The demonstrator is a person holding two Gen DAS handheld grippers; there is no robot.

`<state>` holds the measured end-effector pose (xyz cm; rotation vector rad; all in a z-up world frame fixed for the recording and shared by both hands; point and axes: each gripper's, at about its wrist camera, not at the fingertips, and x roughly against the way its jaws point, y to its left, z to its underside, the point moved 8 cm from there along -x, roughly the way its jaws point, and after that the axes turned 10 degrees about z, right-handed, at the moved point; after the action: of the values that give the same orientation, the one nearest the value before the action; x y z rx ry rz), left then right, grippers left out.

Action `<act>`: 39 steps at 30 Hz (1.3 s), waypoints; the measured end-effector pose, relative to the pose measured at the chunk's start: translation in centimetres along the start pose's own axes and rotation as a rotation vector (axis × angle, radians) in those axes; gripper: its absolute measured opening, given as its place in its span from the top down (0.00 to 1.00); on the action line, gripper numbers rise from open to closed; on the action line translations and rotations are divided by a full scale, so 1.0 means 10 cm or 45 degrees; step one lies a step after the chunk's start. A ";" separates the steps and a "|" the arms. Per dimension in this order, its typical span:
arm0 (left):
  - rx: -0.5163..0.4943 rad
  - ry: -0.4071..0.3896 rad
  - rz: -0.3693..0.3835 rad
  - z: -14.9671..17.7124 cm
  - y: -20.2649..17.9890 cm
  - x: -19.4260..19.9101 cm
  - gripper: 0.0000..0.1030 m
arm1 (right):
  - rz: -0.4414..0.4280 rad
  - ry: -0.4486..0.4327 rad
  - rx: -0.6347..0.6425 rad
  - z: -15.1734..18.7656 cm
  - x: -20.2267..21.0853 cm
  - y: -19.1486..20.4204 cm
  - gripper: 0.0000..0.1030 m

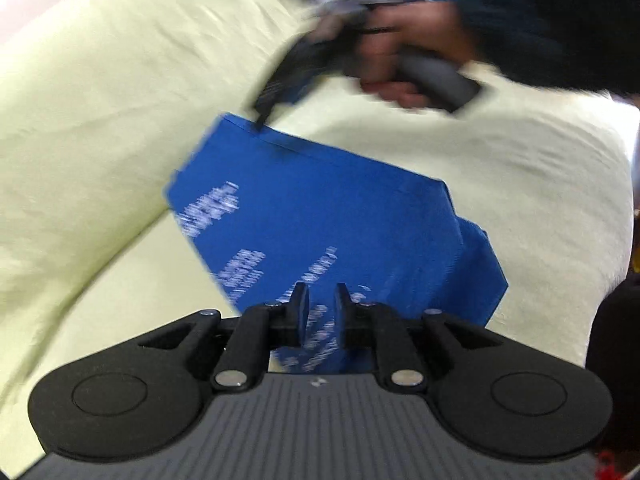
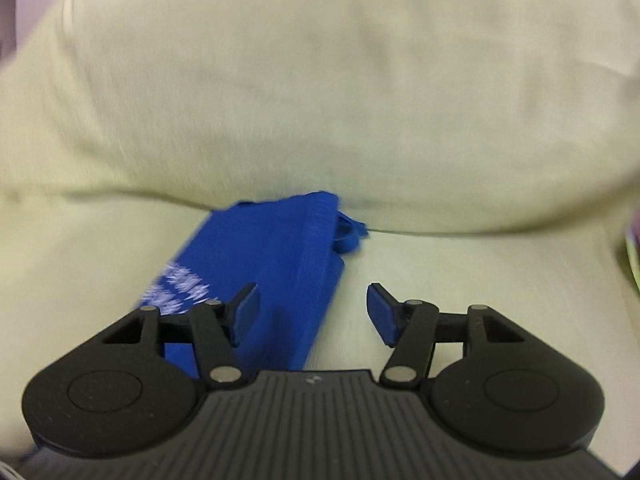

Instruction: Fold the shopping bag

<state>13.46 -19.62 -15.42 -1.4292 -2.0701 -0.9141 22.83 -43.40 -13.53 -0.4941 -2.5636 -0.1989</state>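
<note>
A blue shopping bag (image 1: 320, 232) with white print lies folded flat on a pale yellow sofa seat, its far end against the back cushion. My left gripper (image 1: 321, 312) hovers over its near end. The jaws are almost together, with a narrow gap through which the bag's print shows. A hand (image 1: 384, 68) holds my right gripper (image 1: 262, 114), whose tips sit at the bag's far corner. In the right wrist view the right gripper (image 2: 312, 312) is wide open. Its left finger is over the bag (image 2: 272, 264) and its right finger over bare seat. Both views are motion-blurred.
The sofa's back cushion (image 2: 320, 80) rises behind the seat (image 2: 460, 264). A dark sleeve (image 1: 552, 20) fills the upper right of the left wrist view. A dark object (image 1: 616, 340) stands at the right edge. Something green and pink (image 2: 634, 256) lies at the seat's right edge.
</note>
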 end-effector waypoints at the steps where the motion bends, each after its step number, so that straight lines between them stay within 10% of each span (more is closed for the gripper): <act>1: 0.019 -0.016 -0.014 -0.01 0.01 0.09 0.74 | -0.015 -0.002 -0.067 0.09 0.21 -0.06 0.44; 13: 0.407 0.073 -0.075 0.33 -0.38 0.66 0.64 | -0.090 0.151 -0.212 1.48 1.92 0.23 0.44; 20: 0.783 0.109 -0.145 0.34 -0.54 0.72 0.45 | 0.034 0.162 -0.173 1.43 2.25 0.28 0.40; 39: 0.829 0.054 -0.190 0.32 -0.73 1.08 0.28 | 0.146 0.016 -0.057 1.28 3.08 0.53 0.28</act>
<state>2.82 -12.22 -11.99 -0.9089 -2.1766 -0.2587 -5.66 -26.11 -8.34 -0.6528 -2.5147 -0.2182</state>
